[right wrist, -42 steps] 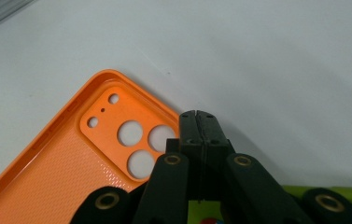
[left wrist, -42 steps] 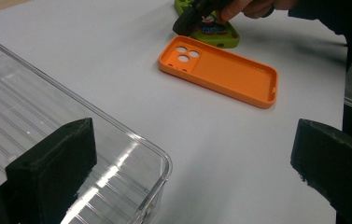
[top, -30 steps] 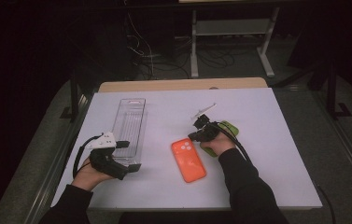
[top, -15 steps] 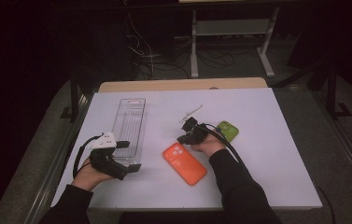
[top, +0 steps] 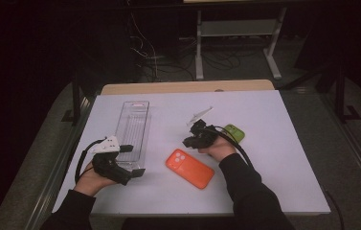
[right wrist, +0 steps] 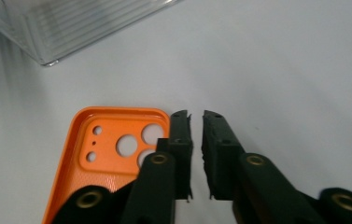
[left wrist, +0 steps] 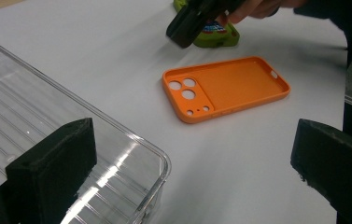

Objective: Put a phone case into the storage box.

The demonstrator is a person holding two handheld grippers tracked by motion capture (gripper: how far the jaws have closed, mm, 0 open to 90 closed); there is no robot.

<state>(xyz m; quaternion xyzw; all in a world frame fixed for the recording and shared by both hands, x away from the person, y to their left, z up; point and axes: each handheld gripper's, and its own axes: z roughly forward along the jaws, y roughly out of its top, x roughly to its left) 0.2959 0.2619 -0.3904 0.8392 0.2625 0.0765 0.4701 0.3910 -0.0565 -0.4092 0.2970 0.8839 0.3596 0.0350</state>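
— Movement first, from the high view: the right claw [top: 193,135] has swung leftward off the green case [top: 233,132], which it covered a second ago and which now lies bare on the bench [top: 274,163] behind the hand. It hovers by the upper end of the orange phone case [top: 189,168]. The left claw [top: 131,163] has stayed put at the near end of the clear plastic tray [top: 132,128].

— And the orange case itself?

— It has turned a little since a second ago and lies flat between the two hands, hollow side up.

— Left gripper view?

— Left claw [left wrist: 197,163] spread wide, one jaw over the tray [left wrist: 47,126] corner, nothing between them. Beyond lies the orange case [left wrist: 226,87], and farther off the right claw's tip in front of the green case [left wrist: 215,35].

— Right gripper view?

— Right claw [right wrist: 196,154] nearly pressed together, a thin gap left and nothing pinched, its left jaw over the camera-hole end of the orange case [right wrist: 108,154]; the tray [right wrist: 66,25] corner sits beyond.

— Meaning?

— I'd judge the right hand has left the green case for the orange one, and must spread before it can grip the rim.
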